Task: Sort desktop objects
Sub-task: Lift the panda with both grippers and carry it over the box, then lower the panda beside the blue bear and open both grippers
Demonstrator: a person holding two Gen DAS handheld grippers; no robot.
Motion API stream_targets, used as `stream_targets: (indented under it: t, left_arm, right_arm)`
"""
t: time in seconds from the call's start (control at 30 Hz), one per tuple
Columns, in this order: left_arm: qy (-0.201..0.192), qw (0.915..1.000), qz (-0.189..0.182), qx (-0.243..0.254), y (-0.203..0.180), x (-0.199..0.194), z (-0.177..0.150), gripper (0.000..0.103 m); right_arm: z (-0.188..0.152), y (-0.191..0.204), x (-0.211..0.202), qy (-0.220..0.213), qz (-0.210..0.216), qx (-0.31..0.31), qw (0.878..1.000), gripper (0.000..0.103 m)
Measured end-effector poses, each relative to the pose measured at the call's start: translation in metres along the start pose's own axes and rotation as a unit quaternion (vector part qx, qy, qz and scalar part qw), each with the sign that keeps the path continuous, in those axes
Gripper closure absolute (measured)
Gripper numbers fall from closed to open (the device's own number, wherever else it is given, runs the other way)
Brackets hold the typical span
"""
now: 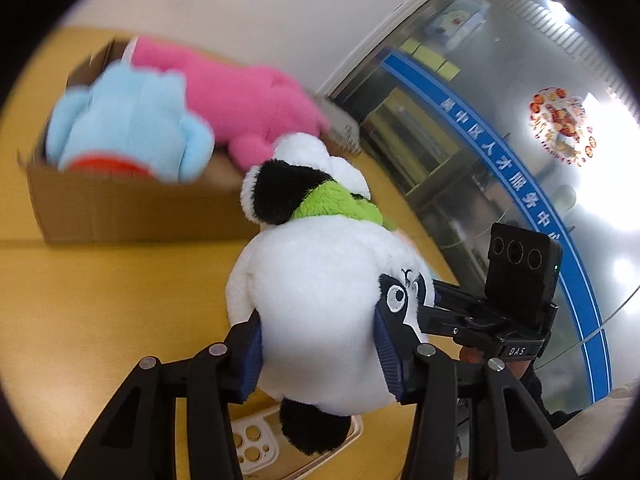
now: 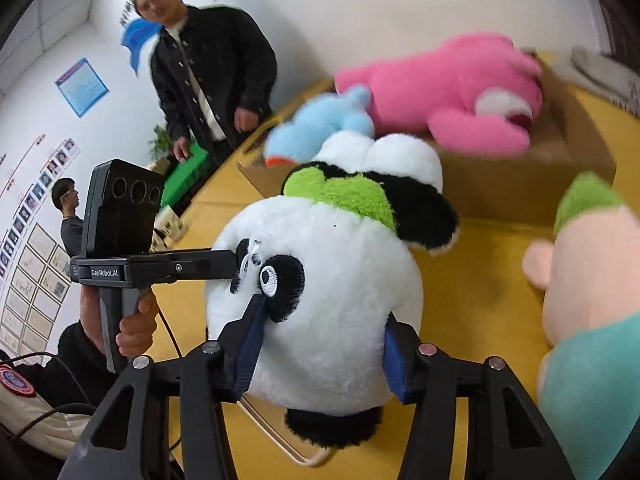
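A white and black panda plush (image 1: 316,300) with a green scarf is held above the yellow table. My left gripper (image 1: 320,352) is shut on its head from both sides. My right gripper (image 2: 320,354) is also shut on the panda plush (image 2: 320,300), its blue pads pressing into the fur. Each gripper's body shows in the other's view, touching the panda's face. Behind stands a cardboard box (image 1: 120,212) holding a pink plush (image 1: 240,100) and a light blue plush (image 1: 128,120). The box (image 2: 520,184) also shows in the right wrist view with the pink plush (image 2: 452,92).
A doll with green hair, peach face and teal shirt (image 2: 588,300) stands at the right. A white perforated tray (image 1: 256,444) lies under the panda. A glass partition (image 1: 500,120) is at the right. Two people (image 2: 208,72) stand beyond the table (image 2: 480,288).
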State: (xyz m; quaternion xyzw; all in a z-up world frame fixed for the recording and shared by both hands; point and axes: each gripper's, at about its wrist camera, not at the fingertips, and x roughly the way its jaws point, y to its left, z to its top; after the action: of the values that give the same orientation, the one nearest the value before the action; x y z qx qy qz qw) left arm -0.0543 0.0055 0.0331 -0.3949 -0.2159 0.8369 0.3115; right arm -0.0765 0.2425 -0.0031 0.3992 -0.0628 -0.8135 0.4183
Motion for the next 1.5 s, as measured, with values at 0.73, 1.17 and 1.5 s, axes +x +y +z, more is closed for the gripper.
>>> stream_targets:
  t: [0.73, 1.17, 1.5]
  left_arm:
    - [0.043, 0.9955, 0.082, 0.02, 0.07, 0.099, 0.142, 0.056]
    - [0.039, 0.9948, 0.089, 0.031, 0.038, 0.076, 0.115, 0.057]
    - [0.102, 0.9884, 0.108, 0.033, 0.063, 0.096, 0.101, 0.058]
  right_arm:
    - [0.146, -0.084, 0.091, 0.039, -0.035, -0.052, 0.997, 0.046]
    - [0.161, -0.085, 0.095, 0.134, -0.009, -0.055, 0.989, 0.045]
    - [0.173, -0.092, 0.101, 0.126, 0.013, -0.035, 0.991, 0.02]
